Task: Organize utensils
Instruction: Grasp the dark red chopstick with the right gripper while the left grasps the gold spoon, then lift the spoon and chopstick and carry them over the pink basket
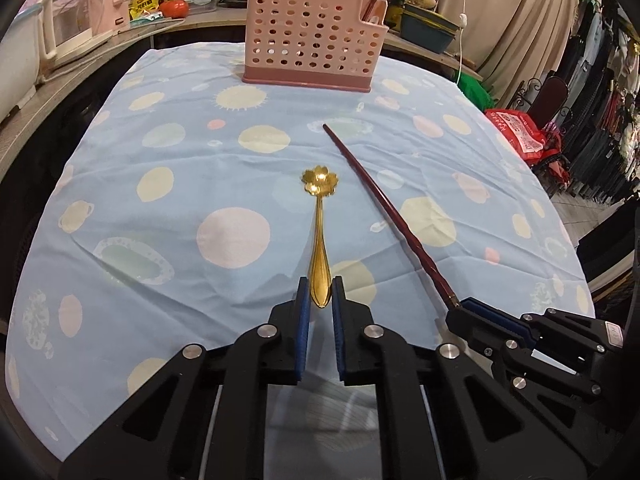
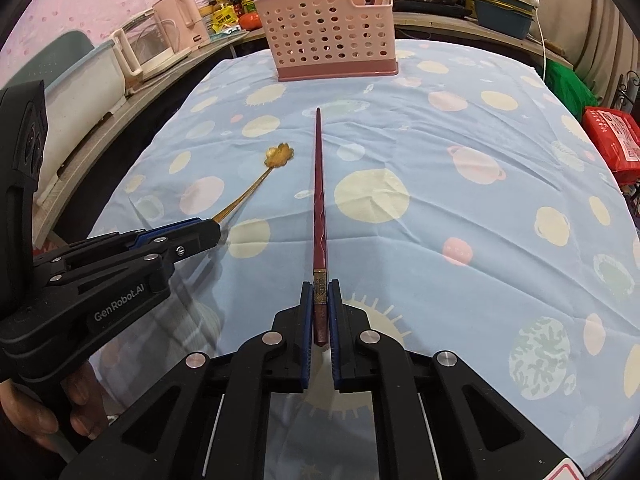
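The left claw (image 1: 320,300) is closed narrow on the handle end of the golden spoon (image 1: 319,236), whose flower-shaped bowl points away toward the top of the frame. In the right wrist view the right claw (image 2: 320,312) is pressed on the thick end of the dark red chopstick (image 2: 320,200), and the thin tip reaches toward the pink basket (image 2: 328,36). Both utensils are gripped at their handle ends, I think so that the working ends can go first into the holder. From these views I cannot tell whether they rest on the cloth or are lifted a little above it.

The pink basket stands upright at the far edge of the surface (image 1: 160,240), in the upper middle of both frames. It has perforated walls and a lower section on its right side. In this lower section some dark red sticks already stand, probably other chopsticks. The taller section looks empty through the holes, but it is not certain.

My judgement is that both pieces are grasped and the carrying to the basket is the next step
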`<state>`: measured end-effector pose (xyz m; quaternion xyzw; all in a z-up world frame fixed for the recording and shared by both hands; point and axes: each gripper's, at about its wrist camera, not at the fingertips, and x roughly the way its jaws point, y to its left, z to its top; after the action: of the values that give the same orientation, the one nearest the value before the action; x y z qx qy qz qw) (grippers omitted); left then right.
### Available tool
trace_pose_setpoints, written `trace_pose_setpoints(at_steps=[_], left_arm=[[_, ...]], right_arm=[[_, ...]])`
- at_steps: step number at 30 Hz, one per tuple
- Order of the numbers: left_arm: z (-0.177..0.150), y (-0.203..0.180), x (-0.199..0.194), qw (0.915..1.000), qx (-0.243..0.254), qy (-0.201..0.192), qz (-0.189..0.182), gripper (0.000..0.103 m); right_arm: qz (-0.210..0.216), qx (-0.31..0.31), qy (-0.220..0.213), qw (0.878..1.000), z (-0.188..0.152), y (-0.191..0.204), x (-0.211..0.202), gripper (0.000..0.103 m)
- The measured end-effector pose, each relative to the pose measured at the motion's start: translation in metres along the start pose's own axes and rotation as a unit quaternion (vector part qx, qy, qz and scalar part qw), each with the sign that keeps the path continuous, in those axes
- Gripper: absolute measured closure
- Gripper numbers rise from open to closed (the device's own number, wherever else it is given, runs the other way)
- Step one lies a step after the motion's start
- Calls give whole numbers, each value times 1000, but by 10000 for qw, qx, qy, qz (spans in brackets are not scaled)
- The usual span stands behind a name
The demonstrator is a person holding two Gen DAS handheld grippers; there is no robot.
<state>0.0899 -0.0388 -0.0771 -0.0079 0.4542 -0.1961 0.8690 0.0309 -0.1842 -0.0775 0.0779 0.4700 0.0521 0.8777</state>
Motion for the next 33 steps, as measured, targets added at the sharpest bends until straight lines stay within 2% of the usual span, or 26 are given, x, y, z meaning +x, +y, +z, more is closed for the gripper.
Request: trace_pose_setpoints(at_steps=[13, 14, 15, 28, 33], left_arm=[[33, 2, -41, 9986, -217, -442, -183, 93], [36, 3, -44, 9984, -231, -479, -188, 95], [40, 4, -47, 9981, -247, -516, -206, 101], [75, 7, -65, 9966, -196, -791, -125, 103], [90, 9, -77, 9955, -180, -930, -69, 103]], right_arm=[[182, 261, -780, 9964, 33, -11, -55, 96], [193, 267, -844, 9959, 36, -11, -59, 96], [208, 276, -926, 9951, 40, -11, -64, 96], [415, 333, -1598, 9857, 81, -12, -104, 96], [369, 336, -1857, 9813, 101, -15, -121, 96]])
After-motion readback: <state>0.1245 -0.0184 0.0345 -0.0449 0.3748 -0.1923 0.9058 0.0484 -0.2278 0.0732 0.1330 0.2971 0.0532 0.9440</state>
